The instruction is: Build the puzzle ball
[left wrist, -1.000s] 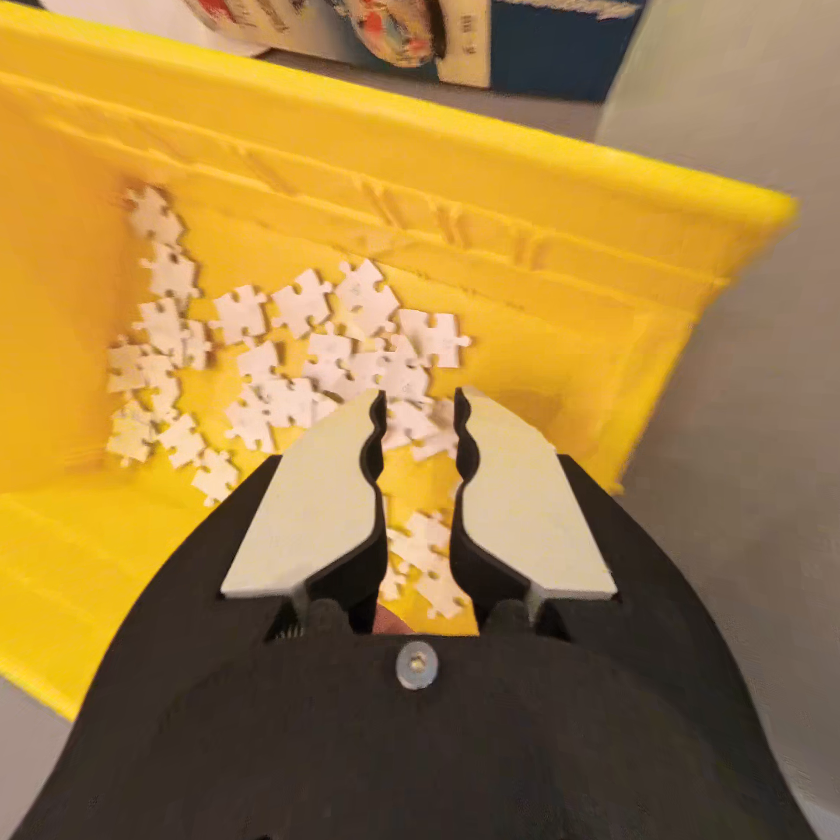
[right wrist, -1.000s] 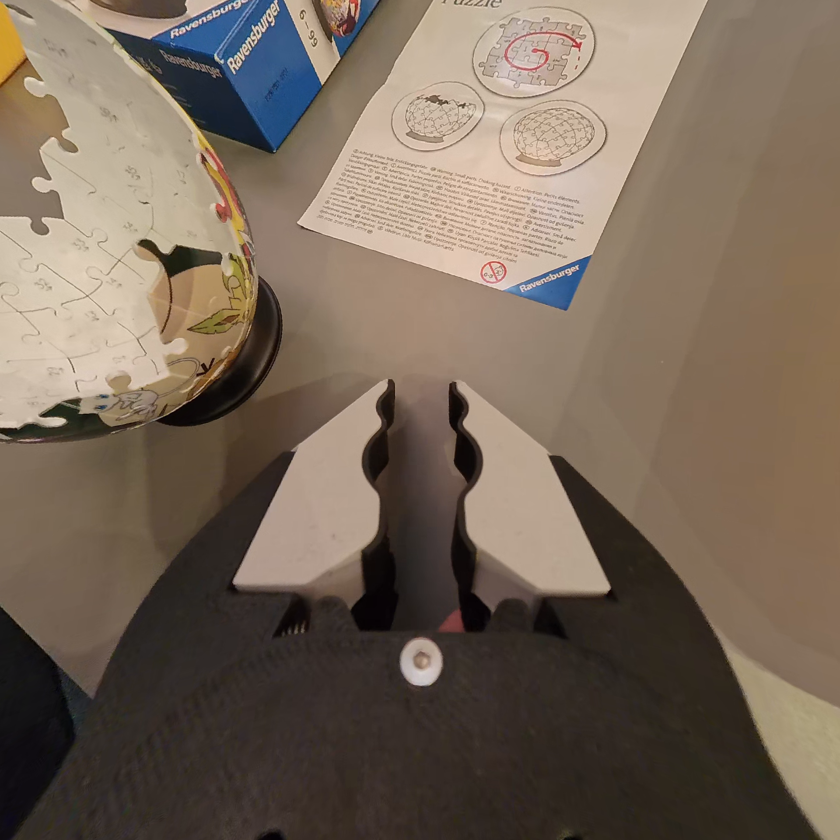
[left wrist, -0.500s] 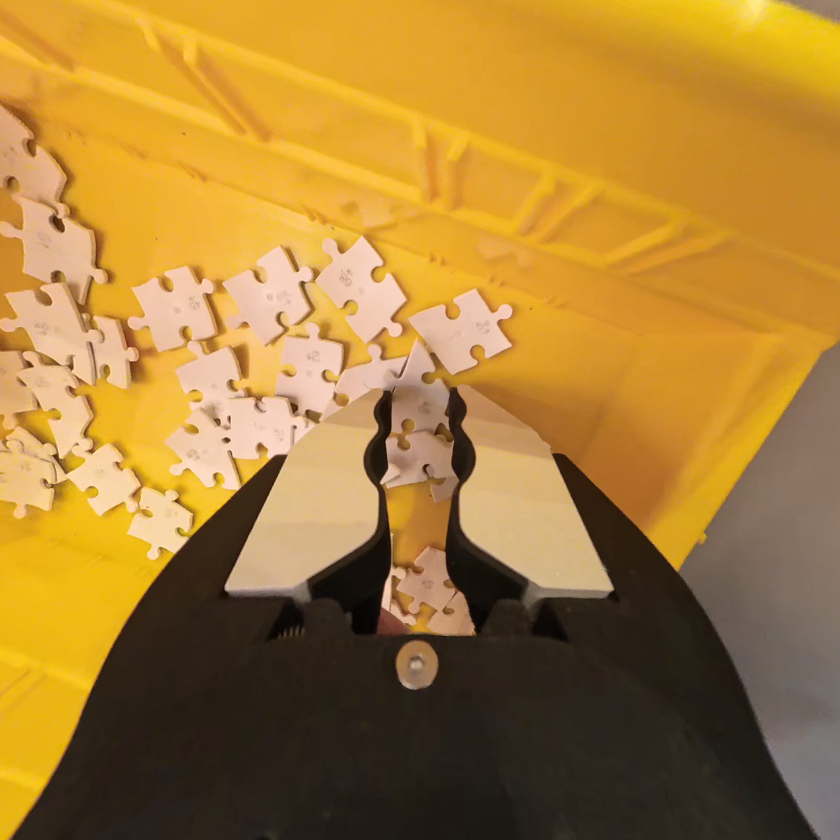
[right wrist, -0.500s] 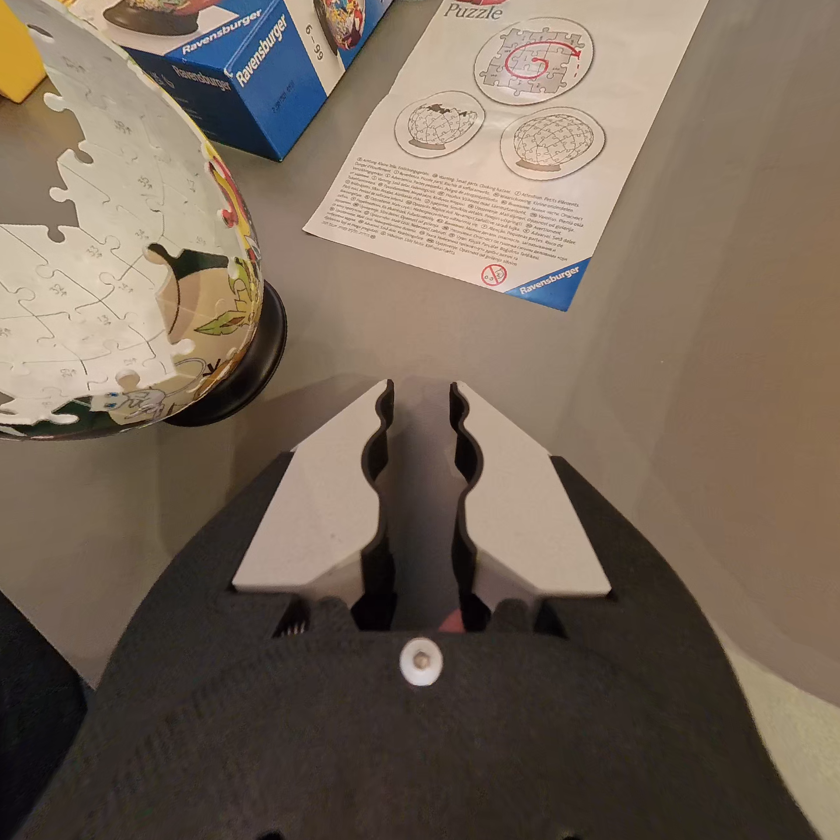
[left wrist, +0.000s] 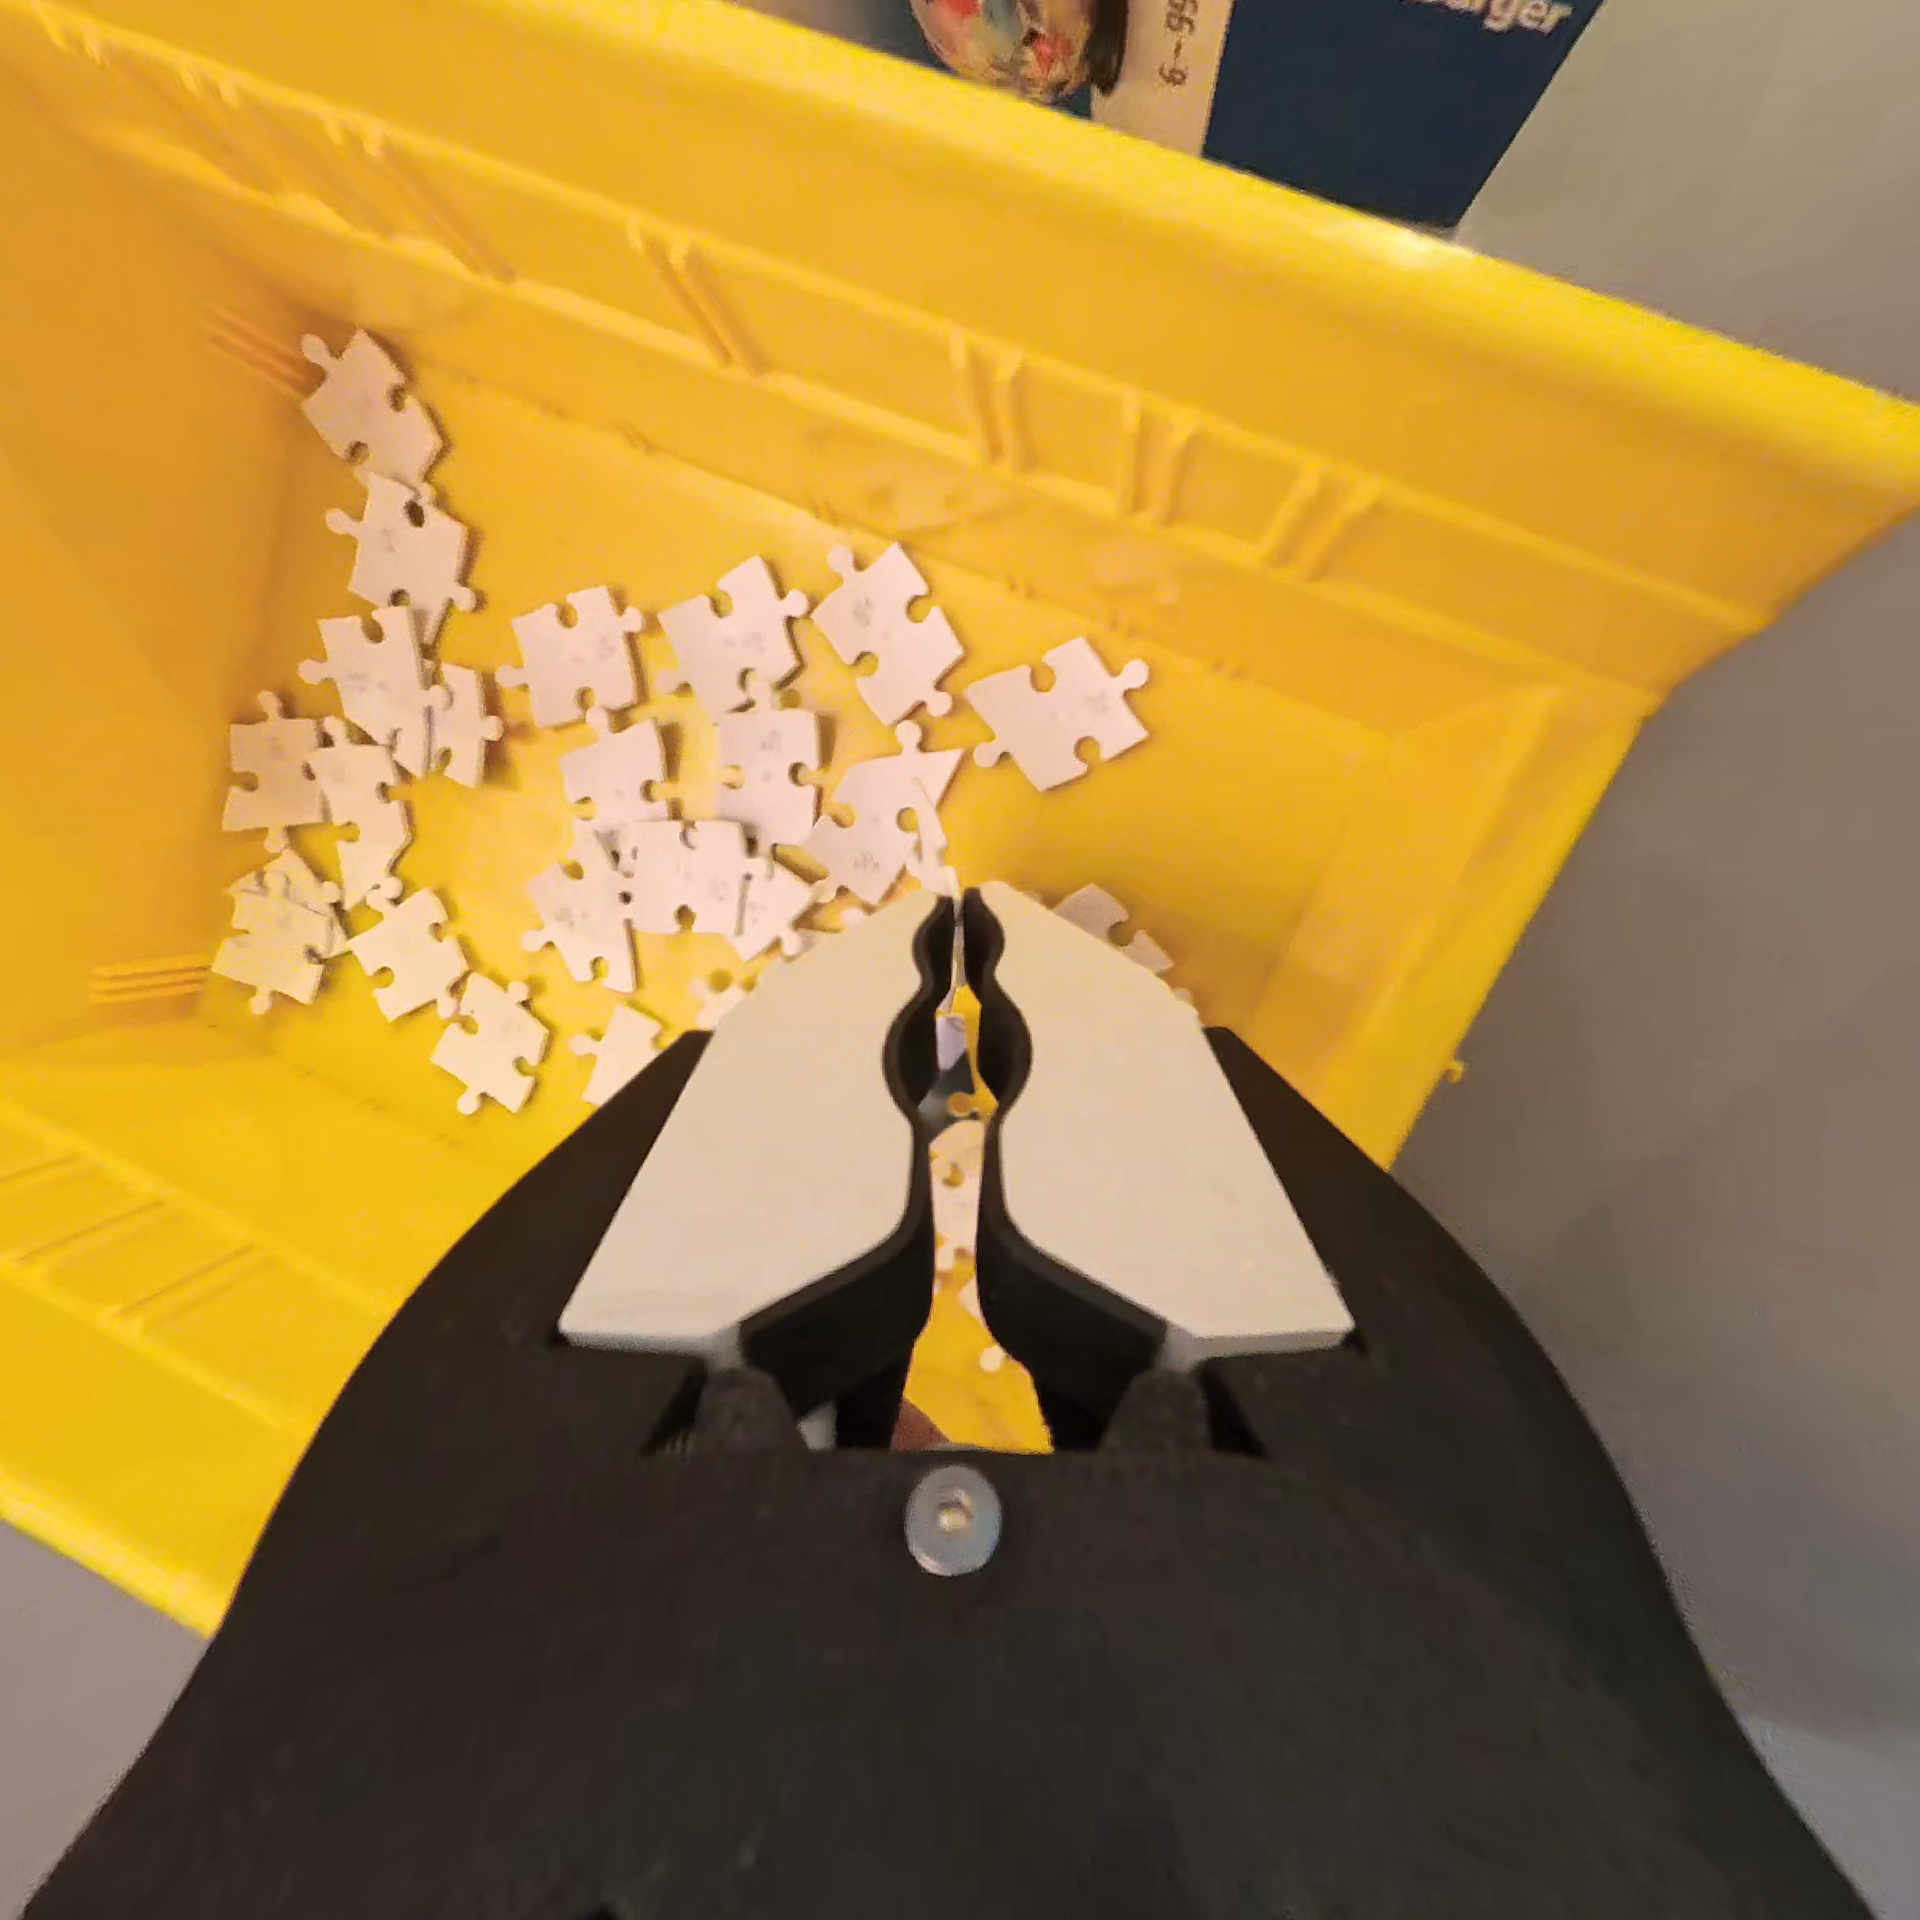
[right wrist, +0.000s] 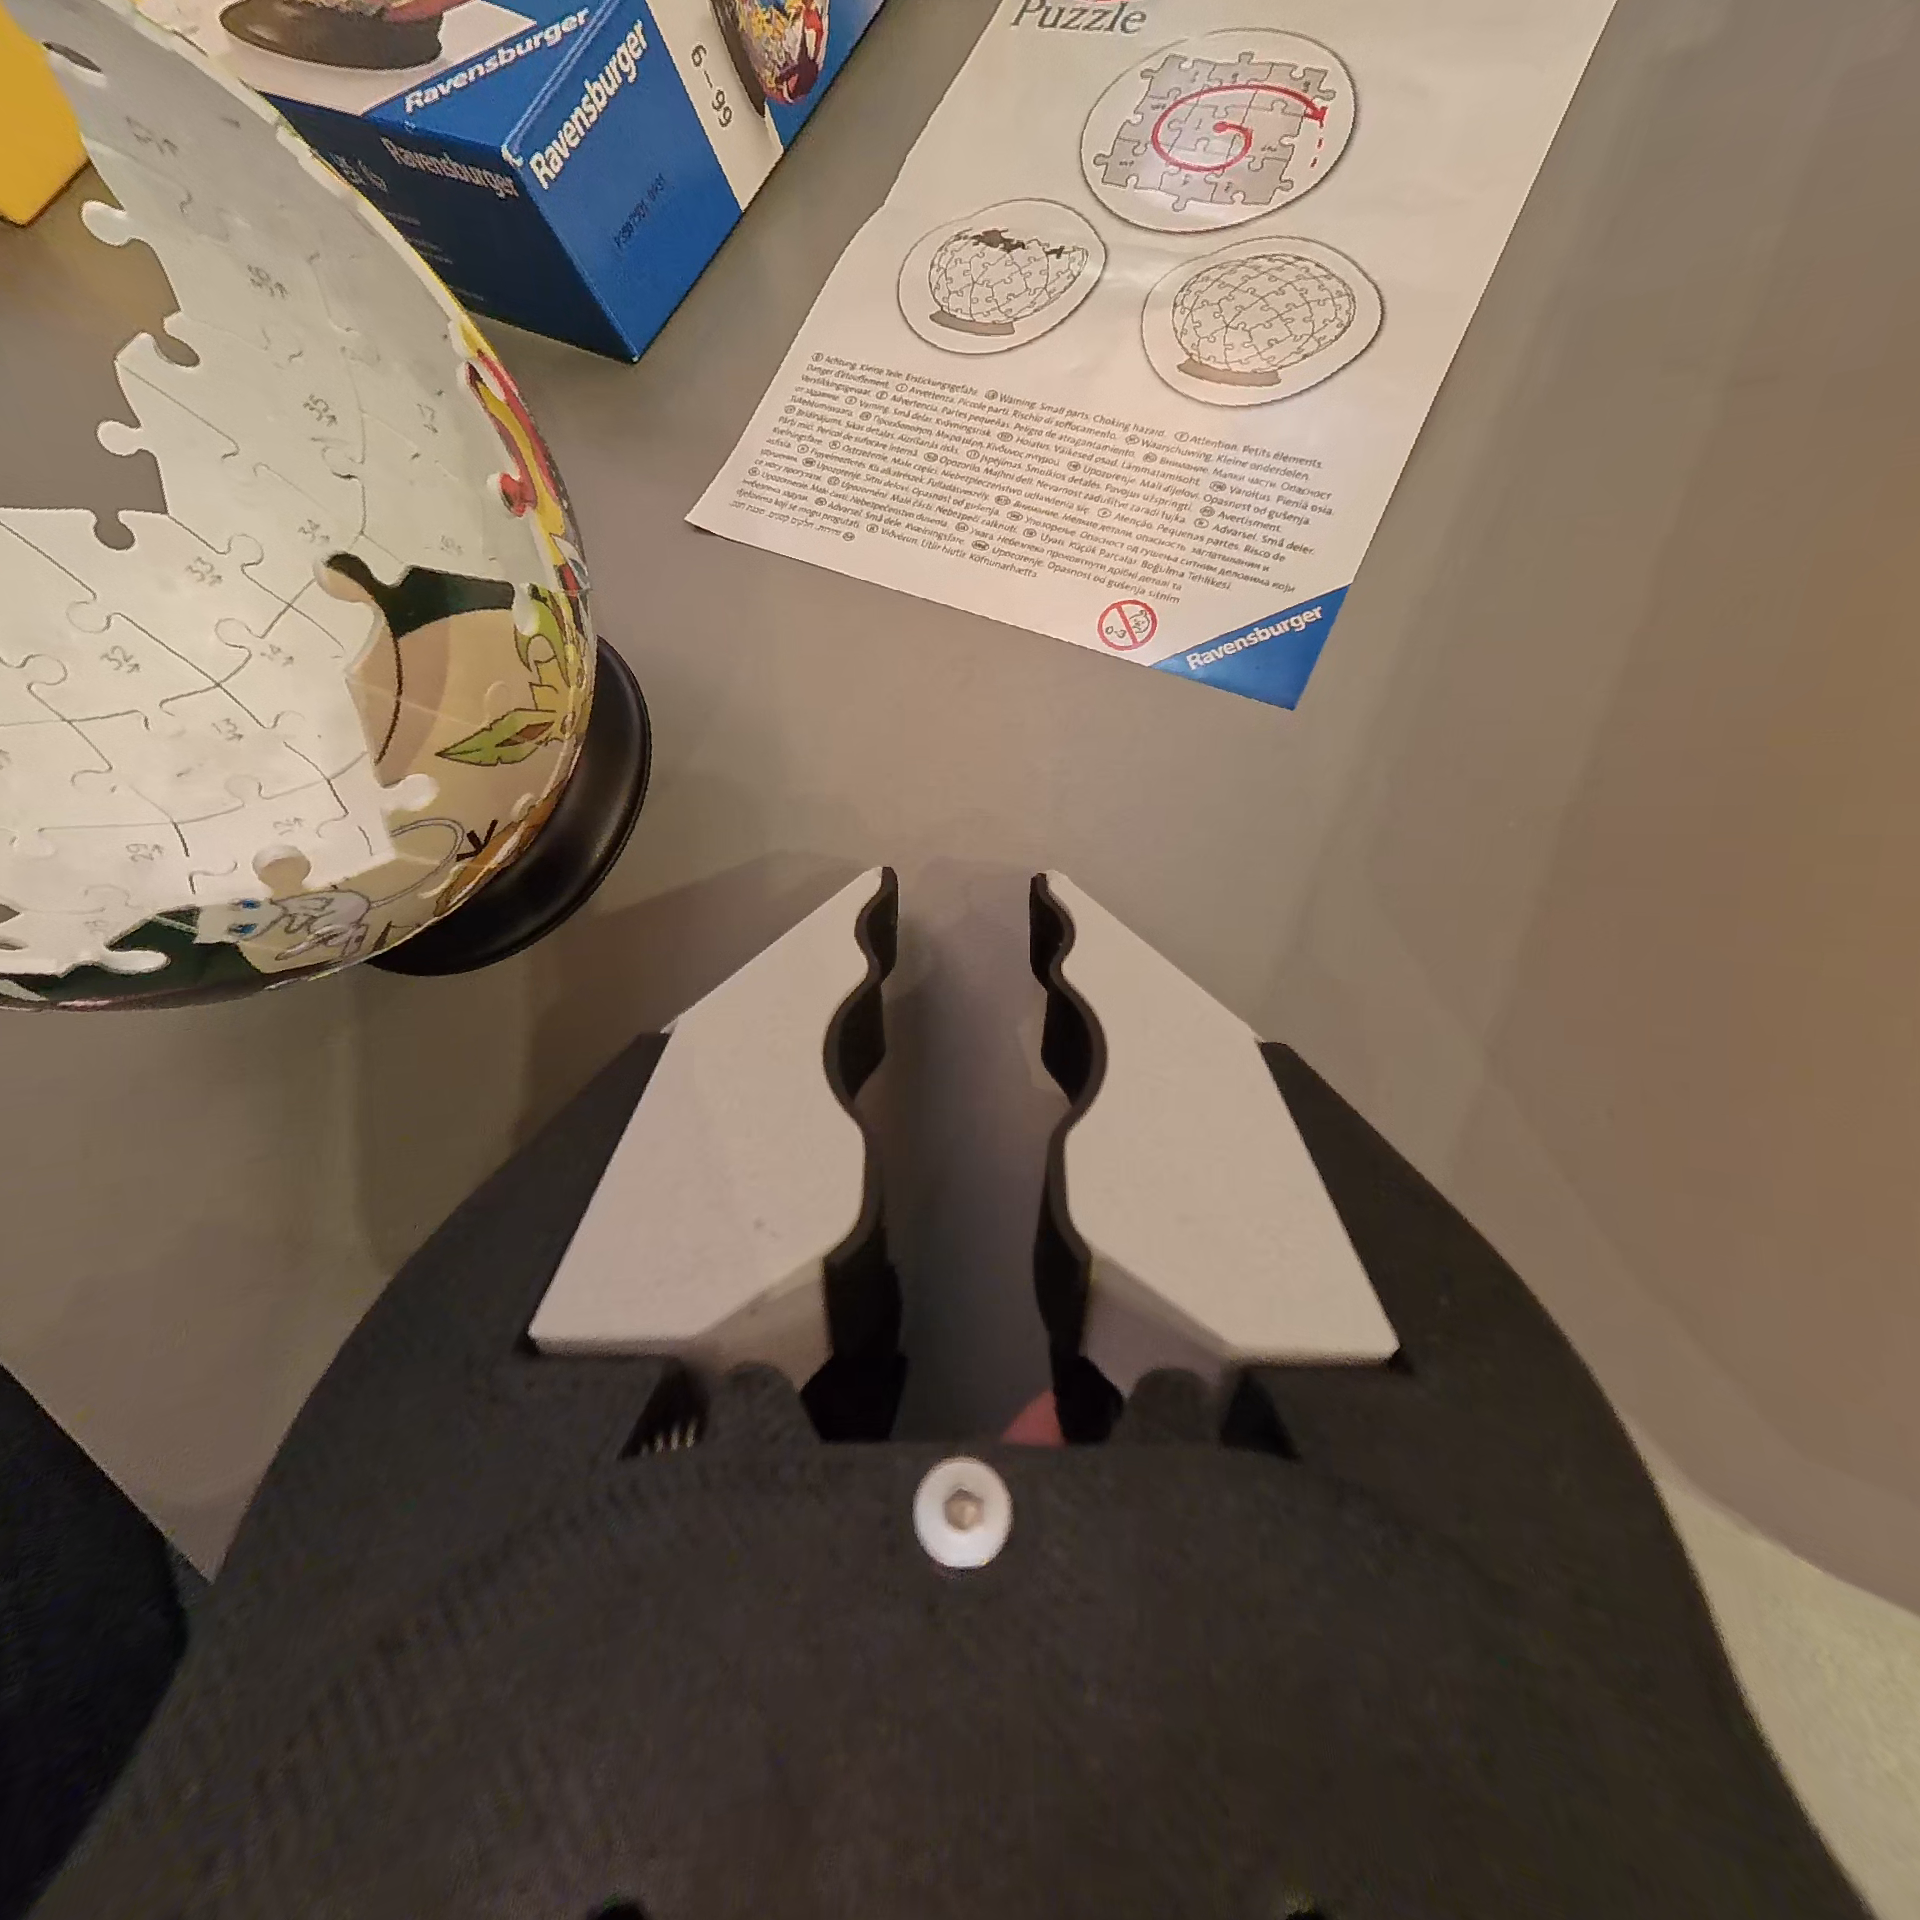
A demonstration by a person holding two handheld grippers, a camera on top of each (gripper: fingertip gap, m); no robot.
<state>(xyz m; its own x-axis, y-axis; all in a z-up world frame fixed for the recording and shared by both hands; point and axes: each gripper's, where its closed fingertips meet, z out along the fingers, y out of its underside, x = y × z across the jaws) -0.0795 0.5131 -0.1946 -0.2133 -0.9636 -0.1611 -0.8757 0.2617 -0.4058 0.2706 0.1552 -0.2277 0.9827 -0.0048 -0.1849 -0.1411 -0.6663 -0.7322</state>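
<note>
Bin: my yellow plastic bin (left wrist: 1143, 343) on the grey table (right wrist: 1558, 831), holding loose white-backed cardboard puzzle pieces (left wrist: 727, 769), face down, spread over its floor.
Left gripper (left wrist: 958, 902): my tips nearly meet, pinching one thin white puzzle piece (left wrist: 943, 940) edge-on above the bin floor; its long axis runs away from me, along my fingers.
Change: half a second ago my left jaws stood apart low over the pile; they have since closed and risen.
Right gripper (right wrist: 963, 883): parted, nothing between, over bare table, unmoved.
Ball: half-built puzzle ball (right wrist: 260, 623), open shell, pale inside showing, on a black round stand (right wrist: 582, 862), left of my right gripper.
Near: blue cardboard box (right wrist: 582, 177); white paper instruction sheet (right wrist: 1143, 364), flat.
</note>
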